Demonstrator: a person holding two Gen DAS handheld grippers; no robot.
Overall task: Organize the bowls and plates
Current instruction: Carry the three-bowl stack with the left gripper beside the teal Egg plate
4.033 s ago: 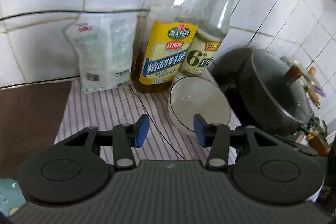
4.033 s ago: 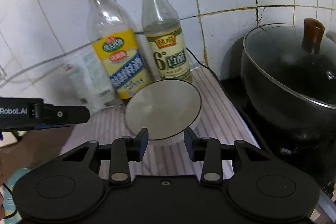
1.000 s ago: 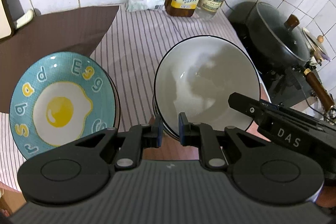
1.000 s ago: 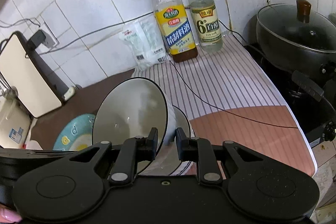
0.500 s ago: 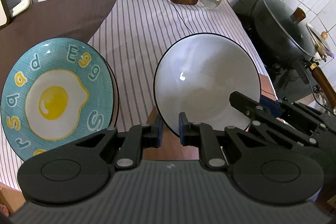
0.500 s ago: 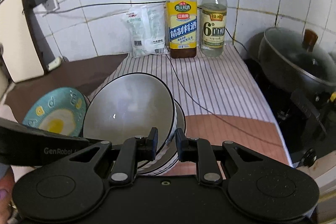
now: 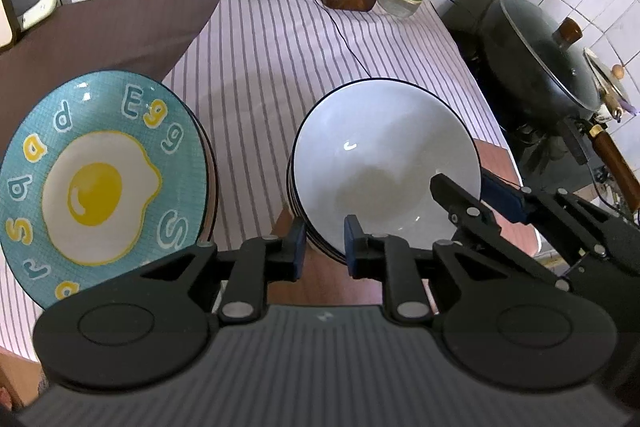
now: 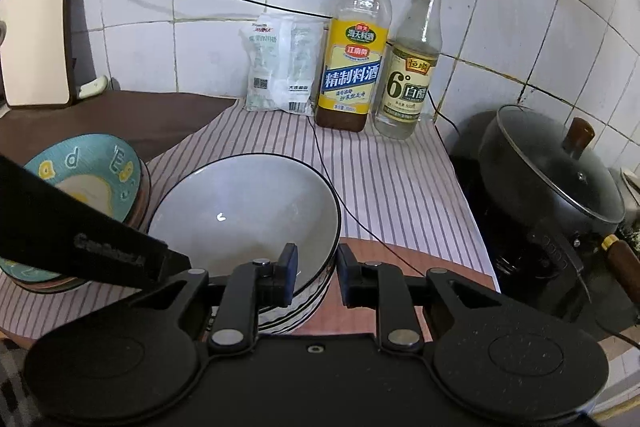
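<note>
I have the white bowl (image 7: 384, 163) nested on its stack at centre frame, the egg plates (image 7: 100, 183) stacked at left on the worktop (image 7: 272, 59). Both my left gripper (image 7: 322, 247) and right gripper (image 8: 318, 273) straddle its rim, jaws spread (released, I judge). Little seems left.
</note>
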